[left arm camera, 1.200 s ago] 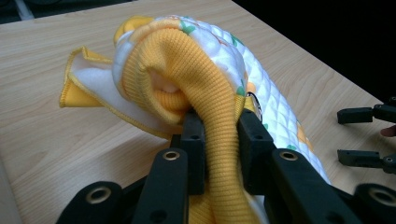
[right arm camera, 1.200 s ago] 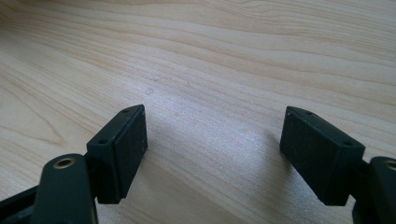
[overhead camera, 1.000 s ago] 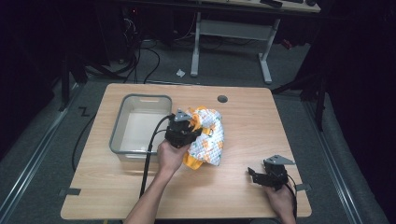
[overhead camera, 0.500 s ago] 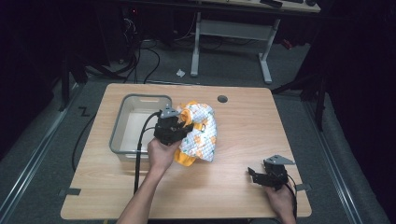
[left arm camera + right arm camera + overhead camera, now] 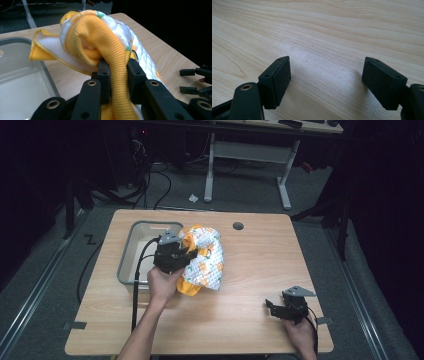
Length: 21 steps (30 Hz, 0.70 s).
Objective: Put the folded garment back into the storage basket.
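- At the far left of the wooden table [image 5: 250,270] we see a clear plastic bin [image 5: 131,251], sitting upright with its long side running away from us; its rim also shows at the left of the left gripper view [image 5: 15,41].
- Just right of the bin, our left gripper [image 5: 186,254] is clenched on a yellow ribbed band of the garment [image 5: 205,262]; in the left gripper view the two black jaws pinch that band [image 5: 117,75] between them, and the cloth bunches up past the tips.
- The garment is a quilted white piece with orange and green print and yellow trim, bundled loosely beside the bin's right wall, with its lower part near the tabletop.
- A small round hole [image 5: 238,226] lies in the table top behind the garment, well apart from it.
- At the right, near the front edge, our right gripper [image 5: 272,308] rests low over bare wood, well apart from the garment; in the right gripper view its jaws stand wide apart with nothing between them [image 5: 325,80].
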{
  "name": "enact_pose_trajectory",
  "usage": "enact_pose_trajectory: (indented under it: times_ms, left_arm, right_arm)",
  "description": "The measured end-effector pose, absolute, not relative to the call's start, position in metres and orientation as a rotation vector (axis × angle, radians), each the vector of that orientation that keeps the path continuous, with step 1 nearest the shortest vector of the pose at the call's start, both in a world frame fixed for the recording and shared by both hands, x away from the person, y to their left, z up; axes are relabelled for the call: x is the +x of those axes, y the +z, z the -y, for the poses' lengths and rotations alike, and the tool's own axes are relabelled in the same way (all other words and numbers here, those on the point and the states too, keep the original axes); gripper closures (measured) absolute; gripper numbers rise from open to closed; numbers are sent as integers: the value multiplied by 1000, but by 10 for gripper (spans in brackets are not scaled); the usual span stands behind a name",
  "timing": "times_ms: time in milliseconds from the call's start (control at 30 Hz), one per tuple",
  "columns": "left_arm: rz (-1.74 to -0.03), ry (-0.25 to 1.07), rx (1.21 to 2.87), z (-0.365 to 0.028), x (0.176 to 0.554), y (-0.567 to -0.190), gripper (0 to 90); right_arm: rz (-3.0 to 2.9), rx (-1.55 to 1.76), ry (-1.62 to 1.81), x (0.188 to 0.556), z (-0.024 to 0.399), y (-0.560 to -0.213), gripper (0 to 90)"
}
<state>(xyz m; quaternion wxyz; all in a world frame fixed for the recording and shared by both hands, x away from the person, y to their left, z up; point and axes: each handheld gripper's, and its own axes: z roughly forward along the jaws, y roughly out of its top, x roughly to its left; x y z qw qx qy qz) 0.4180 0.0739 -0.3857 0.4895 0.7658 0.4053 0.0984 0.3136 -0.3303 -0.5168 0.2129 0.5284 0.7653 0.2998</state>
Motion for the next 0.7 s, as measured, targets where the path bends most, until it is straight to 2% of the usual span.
enact_pose_trajectory:
  times_ms: [700]
  left_arm:
    - [-1030, 269, 1818, -114, 414, -375, 754]
  right_arm:
    - [-2124, 1468, 832, 314, 330, -517, 234]
